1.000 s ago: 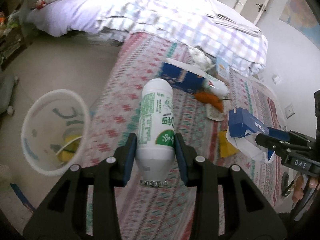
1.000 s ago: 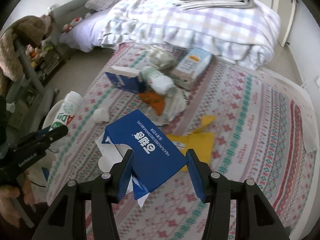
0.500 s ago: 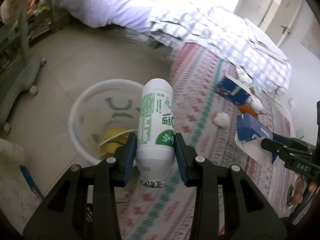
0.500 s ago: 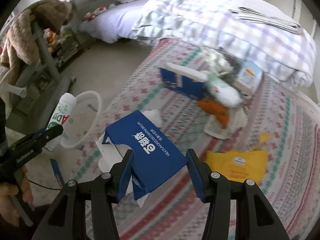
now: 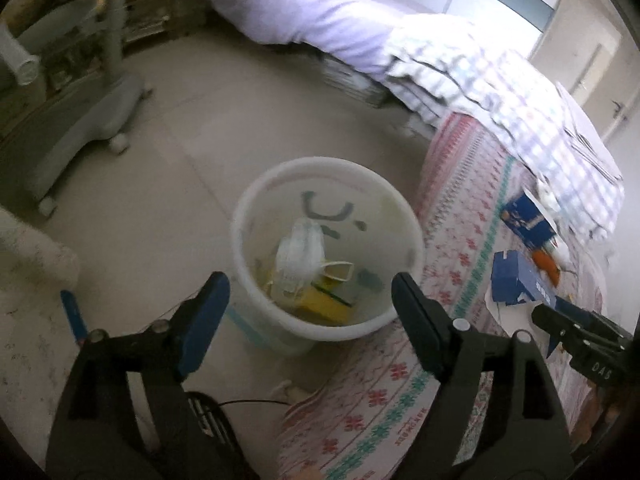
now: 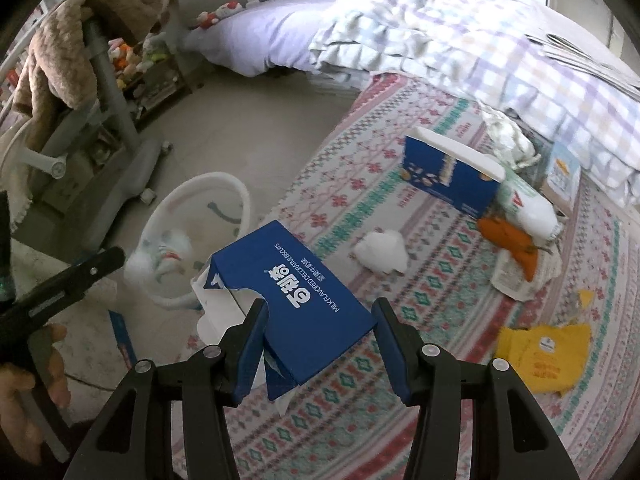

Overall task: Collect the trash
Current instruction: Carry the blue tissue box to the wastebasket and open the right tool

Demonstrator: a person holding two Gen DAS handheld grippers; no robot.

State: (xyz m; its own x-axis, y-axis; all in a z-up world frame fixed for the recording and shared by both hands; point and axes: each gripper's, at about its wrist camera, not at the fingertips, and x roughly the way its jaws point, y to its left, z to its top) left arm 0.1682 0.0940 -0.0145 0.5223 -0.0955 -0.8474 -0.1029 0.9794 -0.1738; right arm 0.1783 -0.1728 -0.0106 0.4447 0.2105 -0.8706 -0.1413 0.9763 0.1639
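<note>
My left gripper (image 5: pixel 310 300) is open and empty above the near rim of the white trash bucket (image 5: pixel 396 204). The white and green bottle (image 5: pixel 298 256) lies blurred inside the bucket on yellow trash. My right gripper (image 6: pixel 320 334) is shut on a torn blue biscuit box (image 6: pixel 294 300), held above the patterned rug (image 6: pixel 440 304) to the right of the bucket (image 6: pixel 236 188). The box also shows in the left wrist view (image 5: pixel 520 280).
On the rug lie a white tissue wad (image 6: pixel 384 256), another blue box (image 6: pixel 452 176), a white bottle (image 6: pixel 528 208), an orange wrapper (image 6: pixel 508 240) and a yellow bag (image 6: pixel 544 352). A bed with a checked quilt (image 6: pixel 460 40) stands behind. A grey wheeled stand (image 5: pixel 80 128) is left.
My left gripper has opened and let go of the bottle, which has dropped into the bucket. Both views have swung left toward the bucket. The right gripper still holds the blue box.
</note>
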